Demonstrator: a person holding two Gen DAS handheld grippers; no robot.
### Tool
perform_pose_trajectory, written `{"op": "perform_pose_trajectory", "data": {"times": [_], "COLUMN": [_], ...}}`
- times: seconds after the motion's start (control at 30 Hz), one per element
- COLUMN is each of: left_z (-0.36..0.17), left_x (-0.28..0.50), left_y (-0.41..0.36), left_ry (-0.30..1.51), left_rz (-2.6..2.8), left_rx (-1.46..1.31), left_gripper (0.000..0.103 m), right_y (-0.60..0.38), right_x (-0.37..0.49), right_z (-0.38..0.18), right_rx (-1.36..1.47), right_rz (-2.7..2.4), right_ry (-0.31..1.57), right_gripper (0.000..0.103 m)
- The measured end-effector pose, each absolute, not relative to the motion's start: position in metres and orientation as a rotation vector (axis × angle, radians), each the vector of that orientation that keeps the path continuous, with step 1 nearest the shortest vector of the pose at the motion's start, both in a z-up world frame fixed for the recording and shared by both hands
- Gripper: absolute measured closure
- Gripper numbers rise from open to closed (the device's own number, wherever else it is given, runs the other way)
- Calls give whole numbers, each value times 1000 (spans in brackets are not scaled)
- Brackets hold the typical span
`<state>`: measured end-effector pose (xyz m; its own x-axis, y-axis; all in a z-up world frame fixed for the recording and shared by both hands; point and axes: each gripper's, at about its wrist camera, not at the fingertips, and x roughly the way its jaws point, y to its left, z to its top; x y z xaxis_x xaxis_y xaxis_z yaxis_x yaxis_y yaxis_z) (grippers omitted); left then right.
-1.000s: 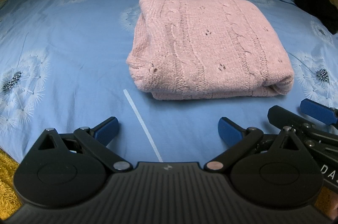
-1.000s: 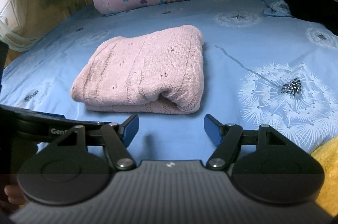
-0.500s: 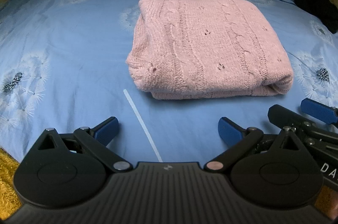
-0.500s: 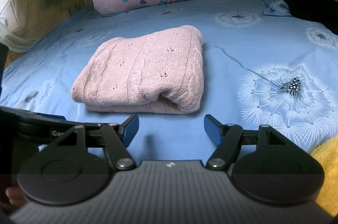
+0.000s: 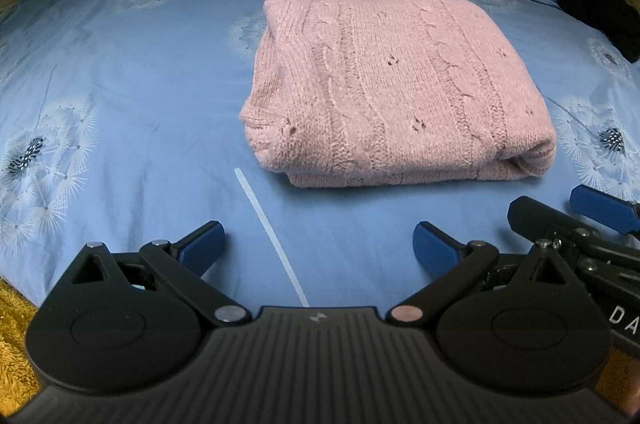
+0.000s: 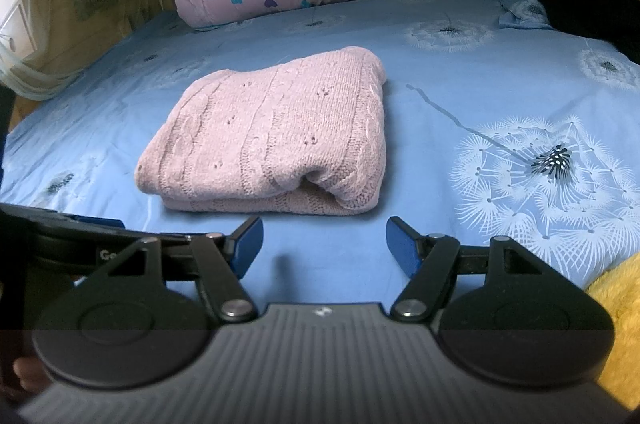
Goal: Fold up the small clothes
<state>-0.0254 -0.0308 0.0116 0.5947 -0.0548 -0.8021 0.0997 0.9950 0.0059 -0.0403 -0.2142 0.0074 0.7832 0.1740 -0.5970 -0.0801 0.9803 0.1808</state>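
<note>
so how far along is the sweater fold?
Looks done: the pink sweater lies folded into a compact stack on the blue bedsheet. Nothing in hand: left hand-held gripper and right hand-held gripper are open and clear of it. No further fold seems needed.

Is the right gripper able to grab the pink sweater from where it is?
Probably yes. The right gripper is open and empty, and the folded pink sweater lies just ahead of it on the blue sheet, with nothing between them.

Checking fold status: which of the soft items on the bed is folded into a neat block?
The pink knit sweater at mid-bed; the black garment lies bunched at the far right edge.
</note>
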Motion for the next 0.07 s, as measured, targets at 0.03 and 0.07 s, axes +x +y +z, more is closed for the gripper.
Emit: {"op": "perform_pose_trajectory", "data": {"times": [0.03,0.07], "left_z": [12,12], "left_x": [-25,-26], "left_y": [-31,-30], "left_ry": [930,929], "left_rz": [-90,-90], "left_rx": [51,52], "left_gripper": [1,1], "right_y": [-214,-214], "right_x": [-41,-40], "right_z": [8,7], "right_rx": [149,149], "right_rz": [137,138], "right_ry": [657,657], "right_gripper": [33,33]}}
